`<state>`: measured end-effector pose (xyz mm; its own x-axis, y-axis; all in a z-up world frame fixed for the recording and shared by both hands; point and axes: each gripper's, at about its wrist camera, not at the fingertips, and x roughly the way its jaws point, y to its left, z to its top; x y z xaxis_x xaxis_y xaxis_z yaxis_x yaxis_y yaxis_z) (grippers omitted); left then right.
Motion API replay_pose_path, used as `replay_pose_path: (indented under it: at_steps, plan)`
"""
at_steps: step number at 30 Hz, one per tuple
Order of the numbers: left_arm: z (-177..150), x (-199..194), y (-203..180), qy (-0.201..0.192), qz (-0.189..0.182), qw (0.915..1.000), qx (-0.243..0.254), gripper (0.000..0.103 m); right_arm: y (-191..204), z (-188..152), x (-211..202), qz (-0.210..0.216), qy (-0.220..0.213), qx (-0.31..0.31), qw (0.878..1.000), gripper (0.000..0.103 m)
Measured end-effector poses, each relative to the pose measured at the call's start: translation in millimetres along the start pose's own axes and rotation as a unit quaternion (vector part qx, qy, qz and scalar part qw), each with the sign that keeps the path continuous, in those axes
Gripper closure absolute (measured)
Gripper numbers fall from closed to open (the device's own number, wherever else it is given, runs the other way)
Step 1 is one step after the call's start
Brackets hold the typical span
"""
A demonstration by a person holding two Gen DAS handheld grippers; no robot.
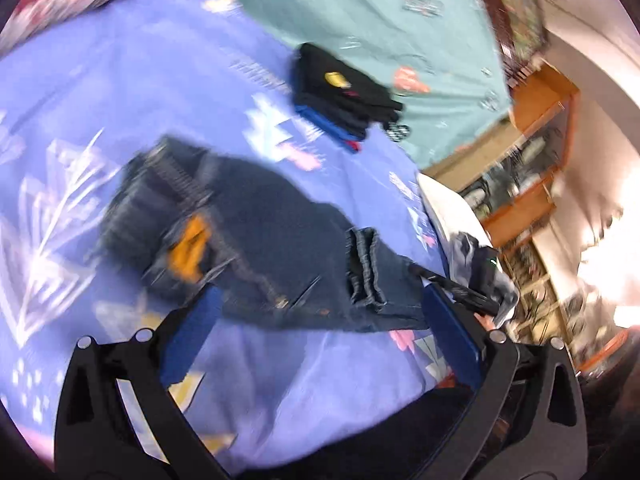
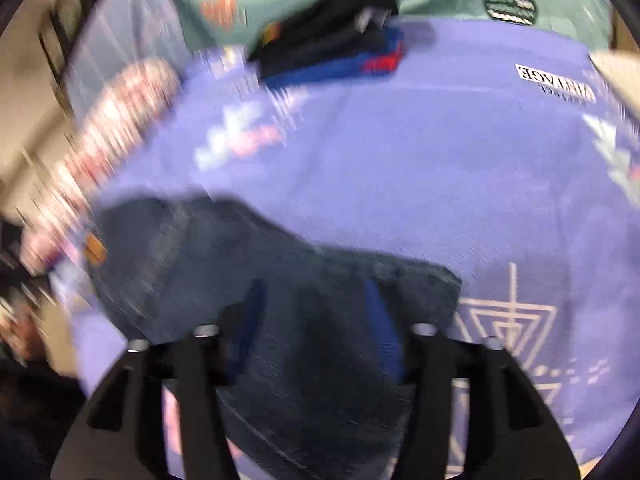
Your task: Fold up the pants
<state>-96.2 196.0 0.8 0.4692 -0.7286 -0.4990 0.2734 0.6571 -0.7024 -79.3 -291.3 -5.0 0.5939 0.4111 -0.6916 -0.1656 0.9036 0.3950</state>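
Dark blue jeans (image 1: 260,232) lie folded over on the purple blanket (image 1: 140,80), their orange waist patch to the left and the leg hems doubled back at the right. My left gripper (image 1: 320,292) is open, its blue-padded fingers (image 1: 192,336) spread wide just in front of the jeans' near edge, pressing on nothing. In the right wrist view the jeans (image 2: 240,248) fill the lower middle. My right gripper (image 2: 316,292) hangs over them with its fingers (image 2: 380,320) apart and only flat denim showing between them. Both views are motion-blurred.
A stack of folded dark clothes (image 1: 340,96) (image 2: 336,44) sits farther back, at the edge of a teal blanket (image 1: 380,20). A floral pillow (image 2: 108,128) lies at the left. Wooden shelves (image 1: 532,152) stand beyond the bed's right edge, with a white pillow (image 1: 448,208) near that edge.
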Motion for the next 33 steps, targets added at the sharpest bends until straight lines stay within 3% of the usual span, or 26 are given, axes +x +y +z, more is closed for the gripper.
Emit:
replay_pose_path:
  at_steps: [1, 2, 6, 9, 17, 20, 22, 24, 26, 29, 30, 32, 33]
  plan:
    - [-1, 1, 9, 0.005, 0.006, 0.9995, -0.029, 0.002, -8, 0, -5, 0.020, -0.026, 0.021, 0.999, 0.027]
    - [-1, 5, 16, 0.008, 0.012, 0.9987, -0.049, 0.002, -15, 1, -7, 0.028, -0.041, 0.040, 0.998, 0.024]
    - [4, 33, 45, 0.015, 0.081, 0.9895, -0.119, 0.002, -29, 0, 0, 0.061, -0.048, 0.085, 0.993, 0.023]
    - [16, 48, 42, 0.004, 0.119, 0.9860, -0.117, 0.002, -35, -3, -5, 0.068, -0.053, 0.090, 0.992, 0.023]
    - [42, 72, 52, -0.024, 0.133, 0.9734, -0.185, 0.002, -37, -13, -11, 0.072, -0.060, 0.093, 0.991, 0.023]
    - [42, 73, 52, -0.038, 0.132, 0.9744, -0.178, 0.003, -38, -15, -12, 0.075, -0.060, 0.095, 0.991, 0.023]
    - [37, 73, 51, -0.043, 0.138, 0.9746, -0.171, 0.037, -39, -16, -12, 0.076, -0.061, 0.097, 0.990, 0.023]
    - [32, 66, 52, -0.052, 0.138, 0.9736, -0.174, 0.055, -39, -17, -12, 0.077, -0.062, 0.099, 0.990, 0.023]
    - [31, 60, 51, -0.062, 0.130, 0.9729, -0.181, 0.059, -39, -17, -12, 0.077, -0.062, 0.100, 0.990, 0.023]
    - [33, 61, 51, -0.054, 0.131, 0.9715, -0.190, 0.053, -40, -17, -13, 0.078, -0.064, 0.100, 0.990, 0.023]
    - [33, 64, 60, -0.045, 0.124, 0.9685, -0.211, 0.035, -41, -17, -13, 0.079, -0.064, 0.101, 0.990, 0.023]
    - [36, 68, 64, -0.044, 0.119, 0.9657, -0.226, 0.027, -41, -17, -13, 0.078, -0.064, 0.100, 0.990, 0.023]
    - [42, 74, 60, -0.039, 0.114, 0.9692, -0.215, 0.012, -41, -17, -13, 0.078, -0.063, 0.100, 0.990, 0.023]
